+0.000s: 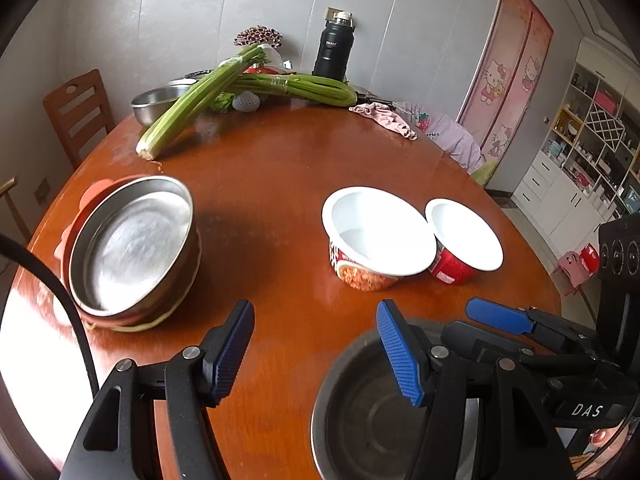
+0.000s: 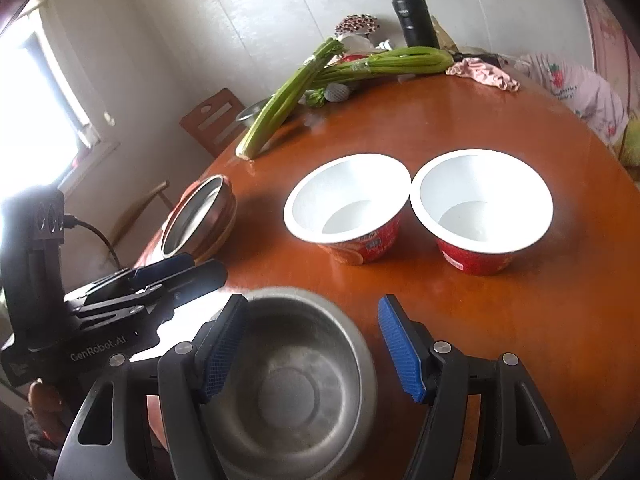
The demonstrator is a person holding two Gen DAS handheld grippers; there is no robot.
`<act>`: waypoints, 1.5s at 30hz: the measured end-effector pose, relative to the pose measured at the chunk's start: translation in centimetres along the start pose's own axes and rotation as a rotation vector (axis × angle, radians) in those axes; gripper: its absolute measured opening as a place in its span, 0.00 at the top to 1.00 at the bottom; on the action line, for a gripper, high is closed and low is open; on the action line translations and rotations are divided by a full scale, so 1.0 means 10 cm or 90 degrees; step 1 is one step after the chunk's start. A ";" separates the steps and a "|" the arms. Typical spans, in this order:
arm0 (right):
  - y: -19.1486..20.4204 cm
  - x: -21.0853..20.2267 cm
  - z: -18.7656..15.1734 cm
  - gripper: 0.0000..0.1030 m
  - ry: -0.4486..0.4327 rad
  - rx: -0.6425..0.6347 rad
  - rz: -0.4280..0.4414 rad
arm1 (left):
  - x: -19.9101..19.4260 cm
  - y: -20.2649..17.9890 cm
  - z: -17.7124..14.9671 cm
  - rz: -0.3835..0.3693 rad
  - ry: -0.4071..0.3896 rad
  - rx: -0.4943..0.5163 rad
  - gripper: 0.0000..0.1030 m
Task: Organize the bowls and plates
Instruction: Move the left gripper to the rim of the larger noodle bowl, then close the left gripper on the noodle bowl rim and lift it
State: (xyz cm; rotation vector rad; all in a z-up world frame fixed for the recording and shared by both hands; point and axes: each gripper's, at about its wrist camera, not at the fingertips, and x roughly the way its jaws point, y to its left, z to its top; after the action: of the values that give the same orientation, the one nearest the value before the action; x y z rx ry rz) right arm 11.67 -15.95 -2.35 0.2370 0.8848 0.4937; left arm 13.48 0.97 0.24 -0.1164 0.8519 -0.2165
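A steel bowl sits at the near edge of the round wooden table, right under the right gripper. That gripper's jaws stand open, with its left finger over the bowl's near-left rim and its right finger out past the bowl over bare wood; whether the left pad touches the rim cannot be told, and nothing is clamped. In the left wrist view the same bowl shows at lower right, partly behind the right finger of the left gripper, whose jaws are also apart and hold nothing, with only table top between them. The right gripper reaches in from the right edge of that view, above the bowl. Further out, at the table's left side, a steel pan rests tilted on a stack of dishes with an orange rim showing behind it. Toward the middle stand two red paper bowls with white insides, the left paper bowl and the right paper bowl, rims touching. At the far side lie celery stalks, another steel bowl, a black flask and a pink cloth. A wooden chair stands behind the table on the left.
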 end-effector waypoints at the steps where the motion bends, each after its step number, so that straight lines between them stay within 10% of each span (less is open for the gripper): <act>1: -0.02 0.00 0.01 0.33 0.000 0.007 0.004 | 0.01 -0.01 0.04 0.000 0.001 0.006 0.39; 45: -0.19 0.63 0.60 0.33 0.063 0.026 -0.064 | 1.10 -0.09 0.87 -0.024 0.137 0.055 0.39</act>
State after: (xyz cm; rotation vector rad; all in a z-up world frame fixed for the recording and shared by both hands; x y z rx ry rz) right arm 20.35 -14.41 -3.63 0.2057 0.9992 0.3973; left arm 26.98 -2.37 -1.99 -0.0278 1.0533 -0.3045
